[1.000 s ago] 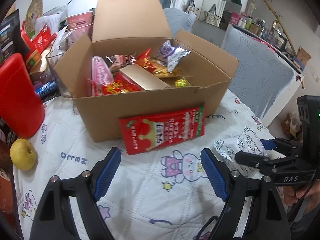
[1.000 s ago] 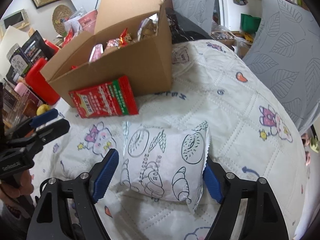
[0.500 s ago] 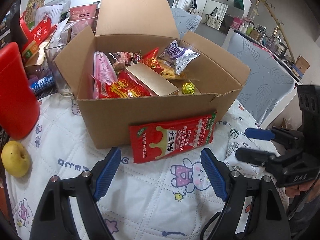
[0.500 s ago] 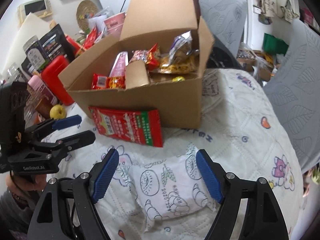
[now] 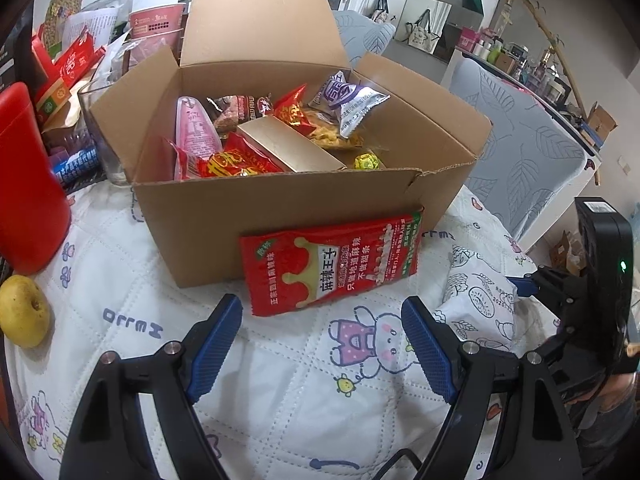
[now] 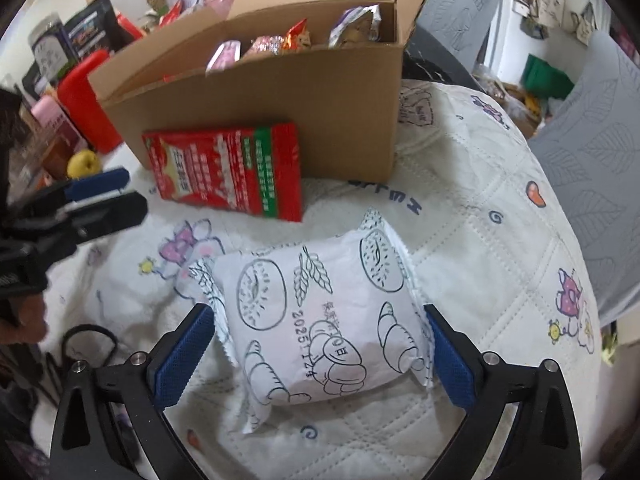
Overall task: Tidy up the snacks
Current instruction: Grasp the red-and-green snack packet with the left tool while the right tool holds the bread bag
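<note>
An open cardboard box (image 5: 280, 220) holds several snack packets. A red snack packet (image 5: 332, 264) leans against its front wall. My left gripper (image 5: 320, 308) hangs open over the quilt just before that packet, with nothing between its fingers. In the right wrist view a white bread packet (image 6: 340, 280) with croissant drawings lies flat on the quilt. My right gripper (image 6: 316, 320) straddles it, and its jaws are opening, one pad beside each edge without pressing. The box (image 6: 280, 100), the red packet (image 6: 228, 172) and the left gripper (image 6: 108, 192) show behind it. The right gripper (image 5: 532, 284) sits at the bread packet (image 5: 480, 292).
A white quilted cloth (image 5: 120, 300) with bunny prints covers the table. A red container (image 5: 28, 184), a yellow fruit (image 5: 22, 312) and a glass jar (image 5: 100, 128) stand left of the box among other packages. A grey leaf-patterned chair (image 5: 520, 152) stands to the right.
My right gripper has come down and forward over the white bread packet, rolled, and its jaws have spread wider. The left gripper has barely shifted, staying open before the red packet.
</note>
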Tool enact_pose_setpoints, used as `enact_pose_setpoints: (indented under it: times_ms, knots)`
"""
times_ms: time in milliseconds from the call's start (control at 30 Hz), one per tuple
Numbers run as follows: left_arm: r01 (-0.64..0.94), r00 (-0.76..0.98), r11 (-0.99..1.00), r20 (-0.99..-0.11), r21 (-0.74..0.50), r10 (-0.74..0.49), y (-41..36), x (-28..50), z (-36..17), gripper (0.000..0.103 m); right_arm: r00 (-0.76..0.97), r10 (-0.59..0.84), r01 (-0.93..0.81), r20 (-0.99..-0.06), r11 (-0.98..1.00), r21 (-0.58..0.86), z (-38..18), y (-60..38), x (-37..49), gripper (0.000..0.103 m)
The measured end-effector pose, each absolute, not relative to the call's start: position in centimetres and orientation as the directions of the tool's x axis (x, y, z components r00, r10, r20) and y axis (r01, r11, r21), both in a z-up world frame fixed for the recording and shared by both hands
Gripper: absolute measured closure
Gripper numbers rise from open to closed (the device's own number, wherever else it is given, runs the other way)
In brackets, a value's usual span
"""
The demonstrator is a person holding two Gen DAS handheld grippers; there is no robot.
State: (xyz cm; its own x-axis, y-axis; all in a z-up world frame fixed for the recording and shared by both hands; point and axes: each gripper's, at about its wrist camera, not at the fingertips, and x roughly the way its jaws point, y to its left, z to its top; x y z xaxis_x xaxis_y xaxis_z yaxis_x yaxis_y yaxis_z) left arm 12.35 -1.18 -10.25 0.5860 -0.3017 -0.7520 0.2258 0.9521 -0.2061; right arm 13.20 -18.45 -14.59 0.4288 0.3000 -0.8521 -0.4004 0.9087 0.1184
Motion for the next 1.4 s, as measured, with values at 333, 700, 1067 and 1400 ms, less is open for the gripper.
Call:
enact_pose_setpoints:
  times_ms: [333, 700, 1067, 1400]
  knots:
    - [0.221, 0.544, 0.933, -0.758, -0.285, -0.360, -0.4, 15.2, -12.5, 0.021, 0.442, 0.322, -0.371, -0.837, 0.915, 0.156, -14.3, -19.2, 13.0, 0.021]
    - [0.239, 0.543, 0.938, -0.767, -0.249, -0.342, -1.4, 15.6, -13.2, 0.062, 0.441, 0.331, -0.372, -0.834, 0.913, 0.166, -14.3, -19.5, 13.1, 0.021]
    - [0.305, 0.598, 0.926, -0.711, -0.224, -0.370, -2.8, 11.4, -10.1, 0.100, 0.486, 0.328, -0.352, -0.810, 0.922, 0.163, -13.9, -19.9, 11.5, 0.033]
    - [0.315, 0.611, 0.921, -0.693, -0.230, -0.383, -2.7, 7.0, -6.8, 0.100, 0.519, 0.332, -0.328, -0.788, 0.928, 0.176, -12.8, -20.8, 9.1, 0.033]
